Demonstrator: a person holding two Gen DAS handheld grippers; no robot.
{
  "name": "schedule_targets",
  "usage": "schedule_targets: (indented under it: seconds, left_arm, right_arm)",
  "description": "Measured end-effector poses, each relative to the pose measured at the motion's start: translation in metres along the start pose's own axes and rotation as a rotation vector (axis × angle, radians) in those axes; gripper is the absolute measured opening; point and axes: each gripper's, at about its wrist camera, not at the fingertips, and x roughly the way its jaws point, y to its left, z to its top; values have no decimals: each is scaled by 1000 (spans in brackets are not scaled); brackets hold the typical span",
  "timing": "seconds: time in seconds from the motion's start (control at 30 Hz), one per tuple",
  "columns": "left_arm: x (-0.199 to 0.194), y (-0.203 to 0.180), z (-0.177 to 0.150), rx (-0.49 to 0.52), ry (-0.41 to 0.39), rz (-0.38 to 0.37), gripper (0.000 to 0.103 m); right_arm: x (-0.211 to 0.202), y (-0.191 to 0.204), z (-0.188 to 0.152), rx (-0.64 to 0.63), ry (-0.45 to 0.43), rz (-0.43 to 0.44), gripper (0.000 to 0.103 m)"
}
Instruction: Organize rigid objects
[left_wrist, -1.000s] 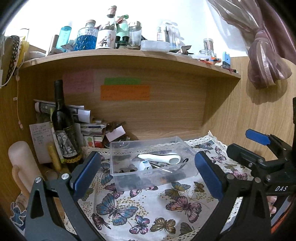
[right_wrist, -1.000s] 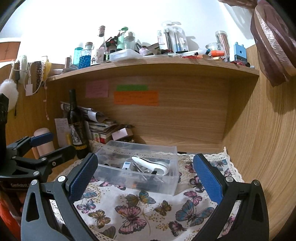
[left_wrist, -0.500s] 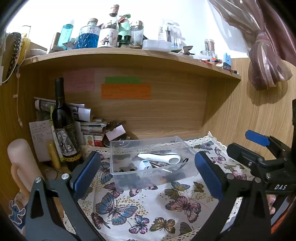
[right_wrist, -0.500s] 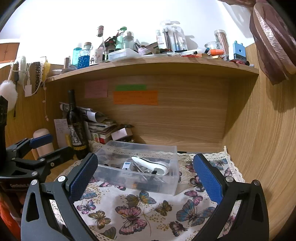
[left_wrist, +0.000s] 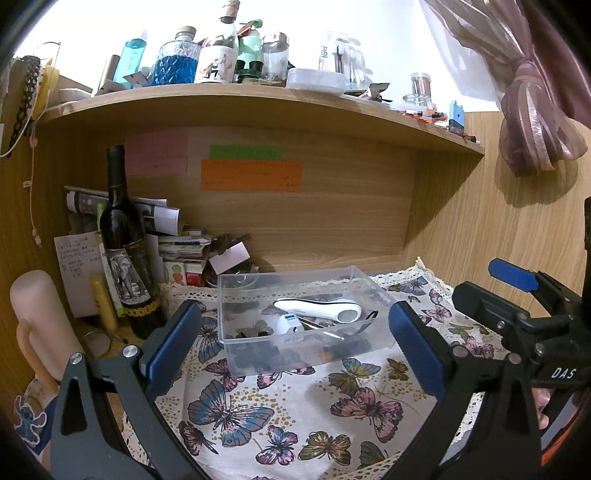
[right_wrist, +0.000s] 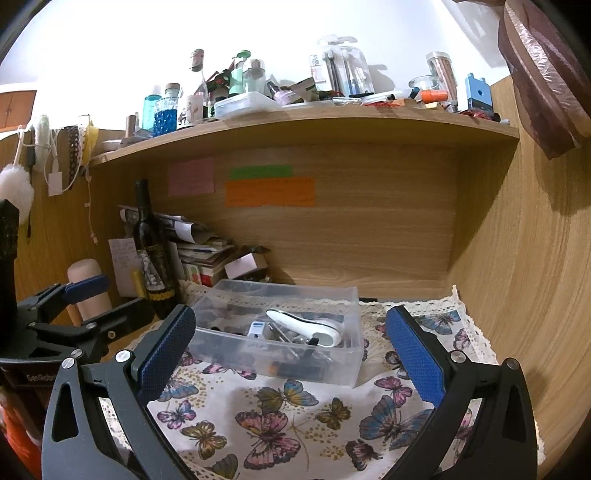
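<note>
A clear plastic bin (left_wrist: 258, 343) (right_wrist: 347, 369) sits on the butterfly cloth (left_wrist: 280, 413) (right_wrist: 295, 413) under the shelf. Inside lie a white handheld device (left_wrist: 317, 308) (right_wrist: 308, 326), a small white and blue charger (left_wrist: 289, 325) (right_wrist: 257, 328) and dark small items. My left gripper (left_wrist: 293, 343) is open, hovering in front of the bin with nothing between its fingers. My right gripper (right_wrist: 291, 350) is open too, empty, just short of the bin. Each gripper shows in the other's view: the right gripper (left_wrist: 517, 295) and the left gripper (right_wrist: 81, 306).
A dark wine bottle (left_wrist: 123, 251) (right_wrist: 151, 258) stands left of the bin beside stacked papers and boxes (left_wrist: 177, 251). A pale cylinder (left_wrist: 37, 317) is at far left. The shelf above (left_wrist: 258, 99) is crowded with bottles and jars. Wooden walls close in behind and on the right.
Both views have tilted slightly upward; the grippers stay open and in much the same place before the bin. Nothing in the bin moved.
</note>
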Motion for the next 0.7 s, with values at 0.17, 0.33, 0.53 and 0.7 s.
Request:
schedule_targets:
  seconds: [0.17,0.33,0.53,0.7]
  left_arm:
    - [0,1,0,-1,-4,2,103]
    - [-1,2,1,-1,-14,3,103]
    - [-2,1,0,-2,-19,-2,103]
    - [-2,1,0,-6,-14,-16,103]
  right_arm:
    - [3,1,-1,2,5,6,103]
    - [4,2,-2,3,9,10,103]
    - [4,2,-2,4,9,9,103]
    - [4,1,-2,3,9,13,103]
